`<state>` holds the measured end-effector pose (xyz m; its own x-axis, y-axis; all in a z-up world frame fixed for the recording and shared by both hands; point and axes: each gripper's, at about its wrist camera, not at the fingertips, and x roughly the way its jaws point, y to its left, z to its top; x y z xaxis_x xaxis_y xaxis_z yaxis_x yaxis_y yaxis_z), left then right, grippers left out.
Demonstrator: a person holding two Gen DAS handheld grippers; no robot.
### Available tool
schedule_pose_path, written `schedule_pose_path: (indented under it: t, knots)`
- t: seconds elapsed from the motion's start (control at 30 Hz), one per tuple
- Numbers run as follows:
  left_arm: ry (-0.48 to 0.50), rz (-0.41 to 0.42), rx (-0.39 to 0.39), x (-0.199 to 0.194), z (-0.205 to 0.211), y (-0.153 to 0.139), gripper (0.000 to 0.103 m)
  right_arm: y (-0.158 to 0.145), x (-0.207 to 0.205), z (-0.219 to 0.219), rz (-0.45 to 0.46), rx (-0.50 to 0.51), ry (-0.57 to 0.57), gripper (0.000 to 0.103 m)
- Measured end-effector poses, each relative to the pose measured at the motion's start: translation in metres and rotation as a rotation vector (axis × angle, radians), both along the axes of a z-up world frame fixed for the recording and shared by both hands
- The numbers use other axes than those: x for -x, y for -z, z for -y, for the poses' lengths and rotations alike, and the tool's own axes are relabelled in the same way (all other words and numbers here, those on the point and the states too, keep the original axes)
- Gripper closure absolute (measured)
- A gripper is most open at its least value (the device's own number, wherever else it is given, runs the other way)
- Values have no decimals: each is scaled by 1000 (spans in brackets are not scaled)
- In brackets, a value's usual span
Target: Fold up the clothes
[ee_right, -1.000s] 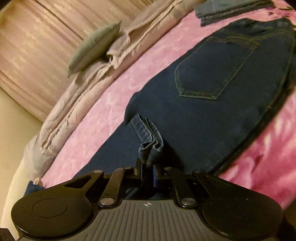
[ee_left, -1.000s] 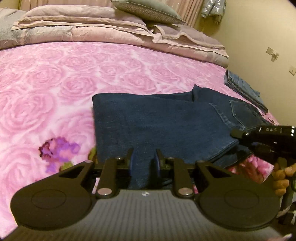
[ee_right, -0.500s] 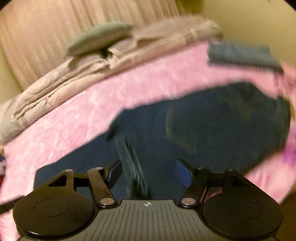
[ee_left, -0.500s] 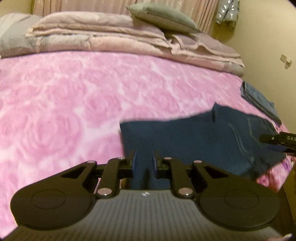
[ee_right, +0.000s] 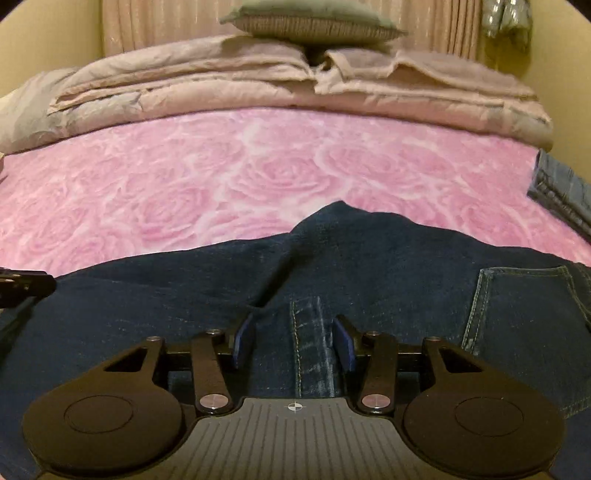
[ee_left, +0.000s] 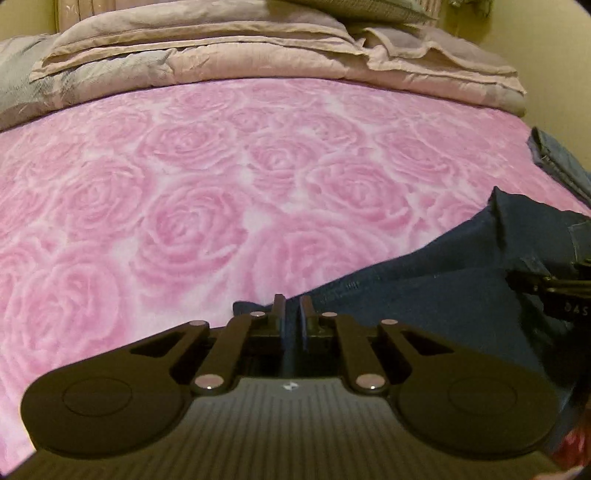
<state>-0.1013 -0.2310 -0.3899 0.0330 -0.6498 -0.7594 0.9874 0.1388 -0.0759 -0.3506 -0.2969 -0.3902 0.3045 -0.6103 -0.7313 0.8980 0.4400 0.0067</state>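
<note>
Nearest in the left wrist view, the left tool is pinched tight on a corner of the dark jeans. In the right wrist view, the right tool stands with its fingers spread apart, a stitched denim seam lying loose between the blue pads. The jeans lie across the near side of the pink rose bedspread, back pocket facing up. To the right sits a lighter folded denim pile. Farthest back lie folded beige quilts and a grey-green cushion.
</note>
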Motion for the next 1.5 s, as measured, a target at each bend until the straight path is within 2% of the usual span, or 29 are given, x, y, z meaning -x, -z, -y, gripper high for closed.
schedule_pose_path:
  t: [0.1,0.23,0.33,0.4,0.43,0.5,0.57,0.6,0.7,0.83,0.9,1.03,1.1,1.13,1.17,1.2,1.23,1.33,1.4,1.5]
  knots:
    - [5,25,24,2,-13,-9,96,-13,20,-5,60,-13,50,58]
    - [-7,-80,72,0,-64,-32,96,-40,46,-43,135,-8,50,58]
    - [39,-90,67,16,-104,-40,96,-47,52,-87,111,11,-24,58]
    - [55,-87,26,26,-122,-32,96,-38,50,-104,64,11,-52,58]
    - [52,-76,2,31,-126,-22,96,-32,48,-112,40,10,-66,62]
    - [46,-44,13,37,-129,-11,95,-14,41,-121,-36,42,-86,63]
    - [26,-27,7,41,-127,-17,97,-14,36,-121,-66,45,-89,63]
    - [18,-18,5,43,-127,-22,97,-18,37,-119,-55,19,-77,64]
    - [19,11,16,50,-132,-31,97,-33,45,-122,-4,37,-53,65]
    - [22,30,1,59,-136,-20,97,-24,44,-117,16,19,-43,65]
    - [24,39,-6,63,-138,-15,96,-8,41,-111,-12,-20,-26,65]
    - [-5,73,-40,70,-136,-24,96,-14,46,-113,17,-40,13,65]
    - [-10,59,-50,74,-141,-30,96,-22,51,-116,40,-53,35,65]
    - [-12,52,-55,76,-144,-33,94,-26,53,-118,40,-53,44,62]
    - [-14,45,-60,77,-146,-36,90,-30,55,-121,34,-53,55,53]
    - [-16,38,-65,79,-149,-38,87,-31,57,-124,31,-53,68,18]
    - [-18,31,-70,81,-151,-41,87,-32,59,-127,29,-53,81,7]
    - [-21,18,-83,86,-158,-49,83,-34,69,-142,33,-59,111,7]
    - [-28,21,-86,91,-163,-53,76,-37,76,-147,53,-66,133,7]
    - [-34,25,-85,98,-170,-62,71,-46,84,-153,69,-71,153,7]
